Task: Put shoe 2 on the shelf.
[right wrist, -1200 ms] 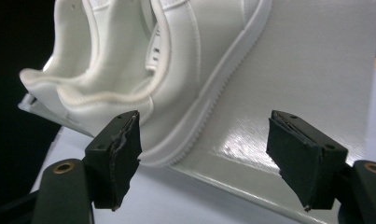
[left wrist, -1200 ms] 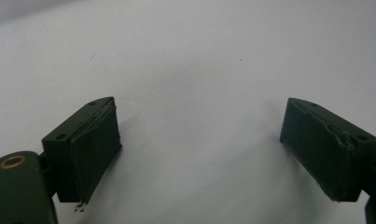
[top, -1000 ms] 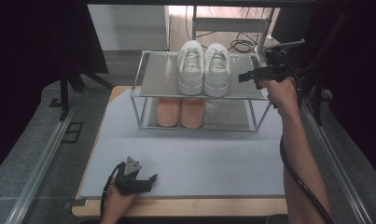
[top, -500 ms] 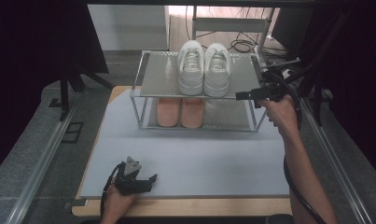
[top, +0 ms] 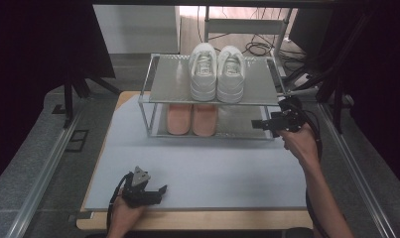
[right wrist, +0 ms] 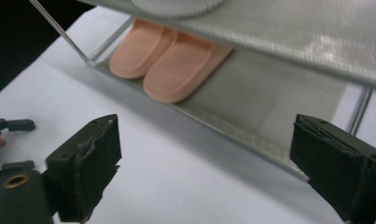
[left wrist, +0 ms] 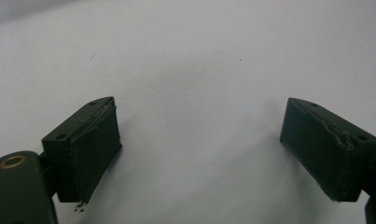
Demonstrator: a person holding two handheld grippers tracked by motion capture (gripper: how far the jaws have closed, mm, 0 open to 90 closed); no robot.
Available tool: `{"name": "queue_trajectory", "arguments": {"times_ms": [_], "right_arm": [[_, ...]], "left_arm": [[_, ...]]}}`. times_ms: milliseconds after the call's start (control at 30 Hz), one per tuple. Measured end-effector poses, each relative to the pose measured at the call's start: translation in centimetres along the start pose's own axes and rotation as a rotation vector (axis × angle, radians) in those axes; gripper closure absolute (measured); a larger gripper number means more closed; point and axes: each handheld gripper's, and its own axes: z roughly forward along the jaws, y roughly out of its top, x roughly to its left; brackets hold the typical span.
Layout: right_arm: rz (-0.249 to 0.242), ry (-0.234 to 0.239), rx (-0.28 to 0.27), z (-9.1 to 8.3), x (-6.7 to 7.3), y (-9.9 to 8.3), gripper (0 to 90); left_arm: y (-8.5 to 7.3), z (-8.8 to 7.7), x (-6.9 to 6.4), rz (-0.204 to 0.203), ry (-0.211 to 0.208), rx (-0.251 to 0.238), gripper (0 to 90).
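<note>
Right gripper (top: 257, 124) gapes empty at the rack's lower shelf (right wrist: 269, 107).
Its jaws have just been opening, level with that tier so they can slide under the top shelf toward the pink slippers (top: 191, 119); left gripper (top: 160, 191) rests open on the mat (top: 227, 173), clear.

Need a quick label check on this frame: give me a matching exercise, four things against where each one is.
Things:
1. white sneakers
2. pink slippers
3. left gripper
4. right gripper

Places:
A. low over the white mat, near the table's front edge
B. on the rack's top shelf
C. at the right end of the rack, level with the lower shelf
D. on the rack's lower shelf

Pairs: 1-B, 2-D, 3-A, 4-C
</note>
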Motion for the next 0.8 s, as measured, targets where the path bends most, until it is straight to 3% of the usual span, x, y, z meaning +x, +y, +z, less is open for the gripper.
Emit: {"name": "queue_trajectory", "arguments": {"times_ms": [200, 367, 600, 800], "right_arm": [[0.001, -0.005, -0.022, -0.2, -0.5, -2.2, 0.0], [-0.002, -0.001, -0.022, -0.3, -0.7, -4.1, 0.0], [-0.050, -0.005, -0.027, -0.4, -1.1, -7.0, 0.0], [-0.110, -0.036, -0.030, 0.1, -1.0, -9.6, 0.0]], "left_arm": [[0.0, 0.0, 0.0, -0.002, -0.001, 0.000, 11.3], [0.0, 0.0, 0.0, 0.001, -0.001, 0.002, 11.2], [0.0, 0.0, 0.0, 0.001, 0.000, 0.000, 11.2], [-0.1, 0.0, 0.0, 0.001, -0.001, -0.003, 11.3]]}}
